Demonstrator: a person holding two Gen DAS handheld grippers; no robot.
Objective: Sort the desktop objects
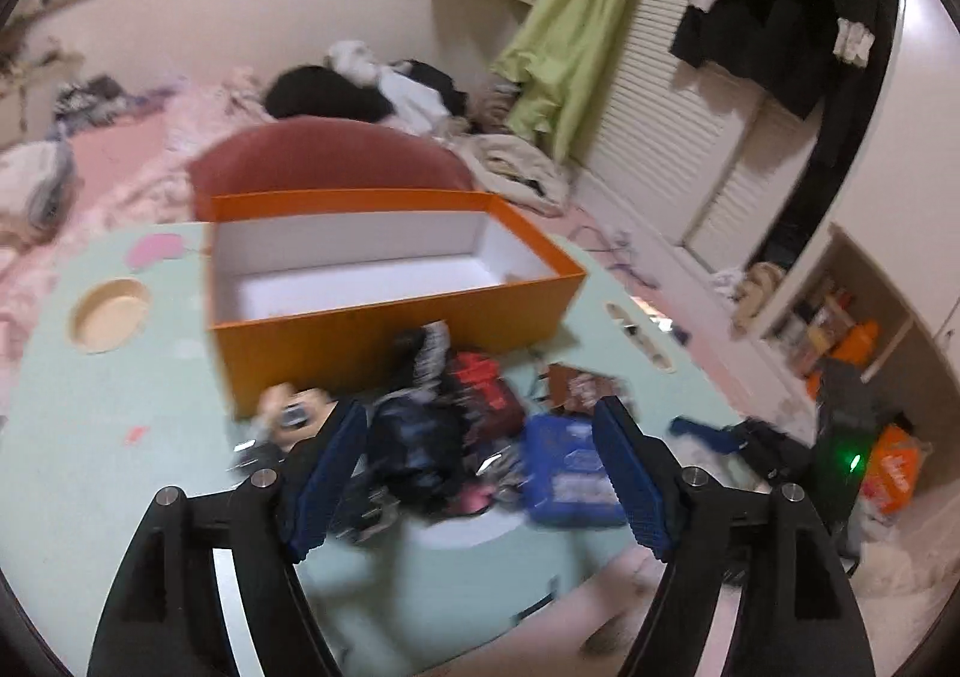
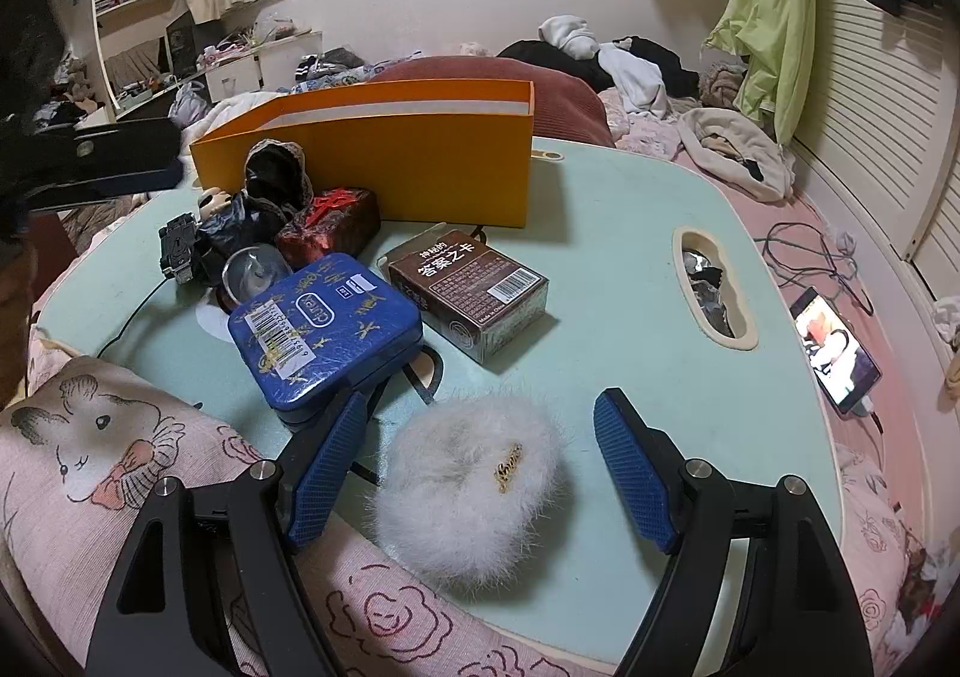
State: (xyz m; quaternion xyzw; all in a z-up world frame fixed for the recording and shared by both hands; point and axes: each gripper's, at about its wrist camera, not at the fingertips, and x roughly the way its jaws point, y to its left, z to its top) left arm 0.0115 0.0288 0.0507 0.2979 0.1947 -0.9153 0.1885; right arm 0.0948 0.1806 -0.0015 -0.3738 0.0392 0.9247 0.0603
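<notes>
An orange box (image 1: 360,341) with a white, empty inside stands open at the far side of the mint-green table (image 1: 90,407). In front of it lies a blurred pile: a blue tin (image 1: 564,467), a red wrapped packet (image 1: 480,389) and a brown card box (image 1: 576,386). My left gripper (image 1: 480,473) hovers open over the pile with nothing between its pads. In the right wrist view the orange box (image 2: 420,161), blue tin (image 2: 324,323) and brown card box (image 2: 474,287) are sharp. My right gripper (image 2: 483,398) stands open around a white fluffy pouch (image 2: 474,485), with a gap at the right pad.
A black lace item (image 2: 276,179), a black clip (image 2: 177,251) and a clear round piece (image 2: 252,272) crowd the pile's left. The table has a slot (image 2: 714,287) and a round cup hole (image 1: 111,314). A lit phone (image 2: 837,350) lies on the bed at right.
</notes>
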